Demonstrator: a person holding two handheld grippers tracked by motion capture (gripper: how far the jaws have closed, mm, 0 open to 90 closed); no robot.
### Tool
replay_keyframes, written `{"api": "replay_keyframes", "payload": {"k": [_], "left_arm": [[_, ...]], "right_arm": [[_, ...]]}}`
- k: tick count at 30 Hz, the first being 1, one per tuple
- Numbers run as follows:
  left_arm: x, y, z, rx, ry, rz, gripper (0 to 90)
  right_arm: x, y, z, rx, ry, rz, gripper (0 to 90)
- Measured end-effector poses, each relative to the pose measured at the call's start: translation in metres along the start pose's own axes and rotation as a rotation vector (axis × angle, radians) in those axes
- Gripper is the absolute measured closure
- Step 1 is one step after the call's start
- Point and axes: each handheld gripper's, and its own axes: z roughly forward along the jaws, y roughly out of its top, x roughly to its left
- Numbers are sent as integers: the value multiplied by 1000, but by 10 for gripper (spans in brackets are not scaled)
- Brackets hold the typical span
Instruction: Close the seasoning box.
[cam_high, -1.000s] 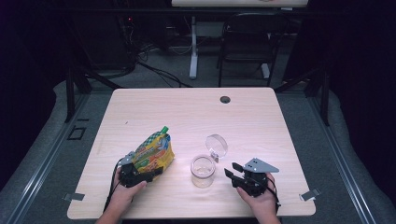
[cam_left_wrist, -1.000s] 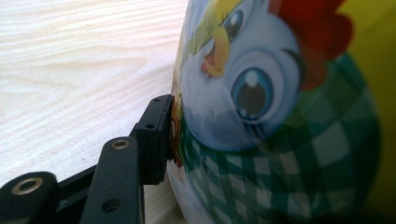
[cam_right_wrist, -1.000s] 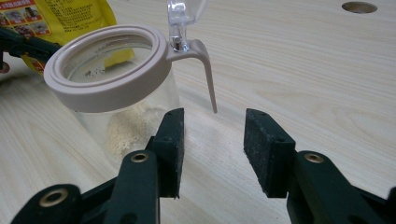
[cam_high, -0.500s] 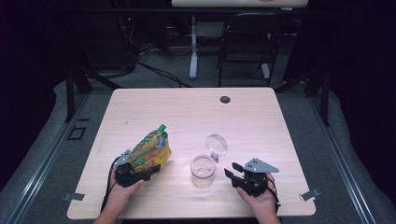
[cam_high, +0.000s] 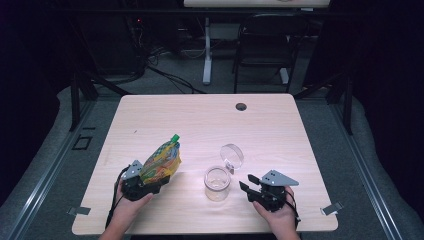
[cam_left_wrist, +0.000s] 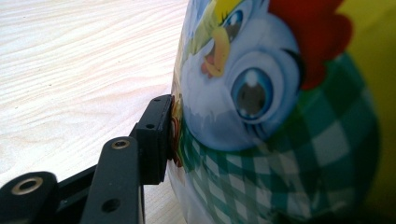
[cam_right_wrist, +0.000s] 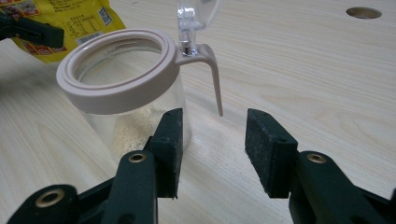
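My left gripper (cam_high: 150, 182) sits low at the near left of the table (cam_high: 200, 120), my hand (cam_high: 131, 205) wrapped round its body from behind, forearm coming in from the near edge. Its jaws are clamped on the lower part of a bright snack pouch (cam_high: 161, 161): in the left gripper view one black pad (cam_left_wrist: 159, 140) presses into the printed side of the pouch (cam_left_wrist: 280, 116), right by a cartoon chicken in a green check. The other pad is hidden behind the bag. The pouch leans up and away from me, its green cap (cam_high: 175, 137) at the top, pointing toward the far side of the table.

My right gripper (cam_high: 250, 186) rests at the near right, my hand (cam_high: 276, 210) gripping it from behind, and it points left across the table toward the jar. Its jaws stand apart with nothing between them; in the right gripper view only bare wood shows in the gap between the pads (cam_right_wrist: 266, 149).

The clear jar (cam_high: 217, 182) stands upright between my two grippers, just left of the right jaws' tips and apart from them. It has a pale pinkish rim (cam_right_wrist: 116, 70), a thin handle (cam_right_wrist: 215, 79) hanging down from it, and its clear lid (cam_high: 232, 156) flipped open and standing up on the far side. A little pale grainy stuff (cam_right_wrist: 130, 133) lies at the bottom. The pouch is near the jar's left but not touching it.
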Motion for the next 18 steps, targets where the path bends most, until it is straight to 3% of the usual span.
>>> {"api": "replay_keyframes", "payload": {"k": [8, 18], "left_arm": [[-2, 2, -1, 6, 5, 24, 504], [-6, 4, -2, 18, 36, 68, 505]], "right_arm": [[5, 3, -6, -16, -14, -11, 558], [11, 6, -15, -42, 17, -6, 563]]}}
